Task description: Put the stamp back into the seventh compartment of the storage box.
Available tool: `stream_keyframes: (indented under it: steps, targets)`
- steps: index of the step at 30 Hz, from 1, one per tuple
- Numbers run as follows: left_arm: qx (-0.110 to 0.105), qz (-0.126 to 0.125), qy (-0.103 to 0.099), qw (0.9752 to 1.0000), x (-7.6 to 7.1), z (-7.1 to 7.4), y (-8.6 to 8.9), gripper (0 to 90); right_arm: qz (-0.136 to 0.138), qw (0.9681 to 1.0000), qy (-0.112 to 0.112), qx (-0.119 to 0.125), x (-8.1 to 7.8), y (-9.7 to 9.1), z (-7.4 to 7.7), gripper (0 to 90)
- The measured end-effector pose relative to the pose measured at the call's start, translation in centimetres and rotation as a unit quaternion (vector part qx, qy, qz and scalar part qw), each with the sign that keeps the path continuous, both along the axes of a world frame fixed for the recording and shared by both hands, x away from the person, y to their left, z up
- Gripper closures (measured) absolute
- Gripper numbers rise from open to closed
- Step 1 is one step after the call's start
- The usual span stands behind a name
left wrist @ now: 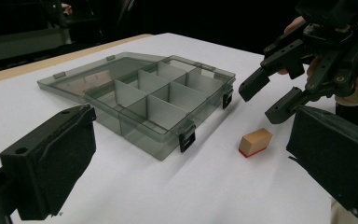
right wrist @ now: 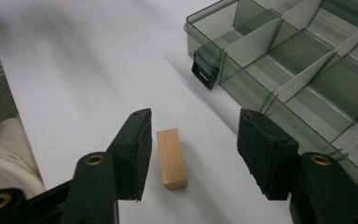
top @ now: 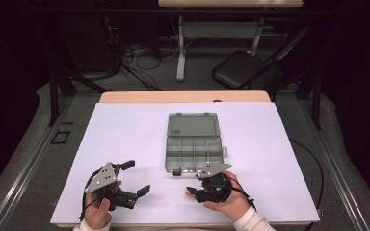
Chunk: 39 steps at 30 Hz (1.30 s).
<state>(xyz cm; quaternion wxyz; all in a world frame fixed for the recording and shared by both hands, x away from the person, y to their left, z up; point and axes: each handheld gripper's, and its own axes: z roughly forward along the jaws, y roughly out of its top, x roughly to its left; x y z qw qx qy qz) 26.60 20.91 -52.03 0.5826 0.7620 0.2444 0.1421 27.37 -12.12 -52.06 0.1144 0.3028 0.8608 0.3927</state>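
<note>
High view: You held your left gripper (top: 131,177) low over the white sheet (top: 125,125) at the near left. Its jaws stood wide apart with nothing between them. Your right gripper (top: 198,185) sat at the near centre, just in front of the near edge of the box (top: 193,142). The box lay open near the middle of the sheet, lid folded flat away from you, compartments facing up. The block could not be made out in this view.

Left gripper view: The left jaws framed the scene from either side, well apart, nothing touching either pad. The block (left wrist: 256,142) lay on the sheet just beside the box's (left wrist: 140,100) front corner, close to a black latch (left wrist: 187,139), but clear of the wall. It showed a red base. Your right gripper (left wrist: 268,95) hung above and just beyond the block, tips pointed down at it.

Right gripper view: The block (right wrist: 171,158) lay lengthwise between the right jaws, on the sheet. The left pad stood just beside it; whether it touched, I could not tell. The right pad was plainly apart from it. The jaws were therefore part open and not yet gripping. The box (right wrist: 298,60) lay to the upper right, near but not touching the block.
</note>
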Motion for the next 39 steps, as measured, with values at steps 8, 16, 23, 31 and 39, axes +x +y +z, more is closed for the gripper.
stream_keyframes:
  steps: [8,16,23,31,39]
  targets:
    - [0.0,0.0,0.0,1.0,0.0,0.0,0.0,0.9,0.016,0.9999,-0.001,0.0,0.1,0.2,-0.4,53.5]
    - [0.0,-0.001,0.0,1.0,0.0,0.0,0.0,0.9,0.027,0.9996,0.005,-0.001,0.2,0.3,-0.9,60.4]
    - [0.001,-0.001,-0.001,1.0,0.0,0.0,0.0,0.9,0.036,0.9993,0.006,-0.004,0.0,0.5,-1.3,62.1]
    - [-0.001,0.001,-0.001,1.0,0.0,0.0,-0.1,0.9,0.039,0.9991,0.01,-0.011,-0.1,0.8,-1.7,63.8]
    - [0.0,-0.001,0.0,1.0,0.0,0.0,0.0,0.9,0.042,0.9988,0.015,-0.019,0.0,1.0,-2.3,66.4]
